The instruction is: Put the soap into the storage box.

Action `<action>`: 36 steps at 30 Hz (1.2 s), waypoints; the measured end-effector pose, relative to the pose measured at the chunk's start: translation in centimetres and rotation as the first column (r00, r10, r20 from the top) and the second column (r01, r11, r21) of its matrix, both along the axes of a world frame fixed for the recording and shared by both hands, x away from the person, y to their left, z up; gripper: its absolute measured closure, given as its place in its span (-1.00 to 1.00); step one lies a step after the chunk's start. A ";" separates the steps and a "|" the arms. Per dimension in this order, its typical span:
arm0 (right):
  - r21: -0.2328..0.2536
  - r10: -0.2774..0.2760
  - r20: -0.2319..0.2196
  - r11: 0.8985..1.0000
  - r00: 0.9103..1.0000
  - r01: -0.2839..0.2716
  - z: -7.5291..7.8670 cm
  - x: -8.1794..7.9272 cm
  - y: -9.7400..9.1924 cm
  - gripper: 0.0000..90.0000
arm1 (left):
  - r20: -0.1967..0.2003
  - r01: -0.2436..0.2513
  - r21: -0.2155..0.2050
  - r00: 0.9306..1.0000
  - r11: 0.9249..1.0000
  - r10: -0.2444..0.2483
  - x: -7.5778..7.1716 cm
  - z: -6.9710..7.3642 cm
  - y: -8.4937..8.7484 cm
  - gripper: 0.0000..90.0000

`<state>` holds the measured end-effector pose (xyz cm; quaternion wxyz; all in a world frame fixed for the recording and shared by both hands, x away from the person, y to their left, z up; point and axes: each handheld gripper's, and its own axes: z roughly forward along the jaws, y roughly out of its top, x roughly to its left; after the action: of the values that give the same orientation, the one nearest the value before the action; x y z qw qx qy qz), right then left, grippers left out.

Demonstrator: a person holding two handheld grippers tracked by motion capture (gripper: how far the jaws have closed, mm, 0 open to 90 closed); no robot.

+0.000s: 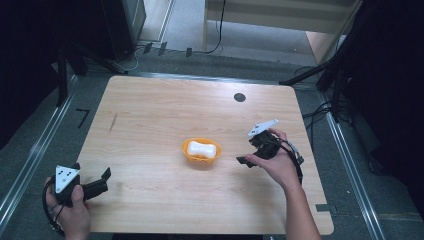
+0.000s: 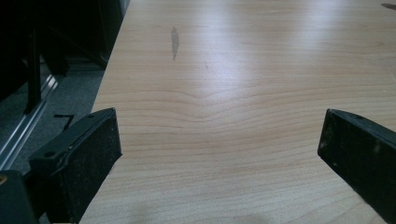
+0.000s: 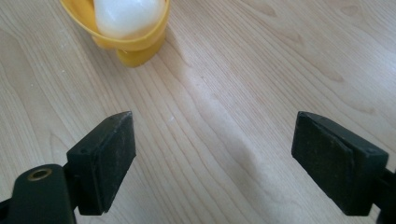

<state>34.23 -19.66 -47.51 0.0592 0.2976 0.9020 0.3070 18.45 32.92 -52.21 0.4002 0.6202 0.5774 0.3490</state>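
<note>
A small orange bowl [image 1: 187, 150] stands near the middle of the wooden table [image 1: 165, 110] with a white, bone-shaped object [image 1: 202, 148] lying in it. My right gripper [image 1: 247, 151] hovers just right of the bowl, pointing toward it. In the right gripper view the jaws of my right gripper [image 3: 212, 135] stand wide apart over bare wood, with the bowl [image 3: 140, 44] and the white object [image 3: 126, 14] ahead at the upper left. My left gripper [image 1: 104, 181] rests at the table's near left corner. It is open, and nothing lies between the jaws of my left gripper [image 2: 219, 135].
A dark round hole [image 1: 239, 97] sits at the table's far right. A dark streak [image 1: 113, 122] marks the wood at the left, the same streak [image 2: 174, 41] ahead of the left gripper. Metal floor rails and cables run along both sides of the table.
</note>
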 end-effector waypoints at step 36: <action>0.098 -0.190 0.012 0.977 0.982 0.188 -3.0 -3.8 -7.5 -1.00 | 0.000 0.002 0.004 1.000 1.000 -0.002 0.0 0.0 -0.1 -1.00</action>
<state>30.38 -27.20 -50.54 0.0834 0.3814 0.8530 0.3464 18.44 32.86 -52.21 0.3992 0.6215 0.5761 0.3500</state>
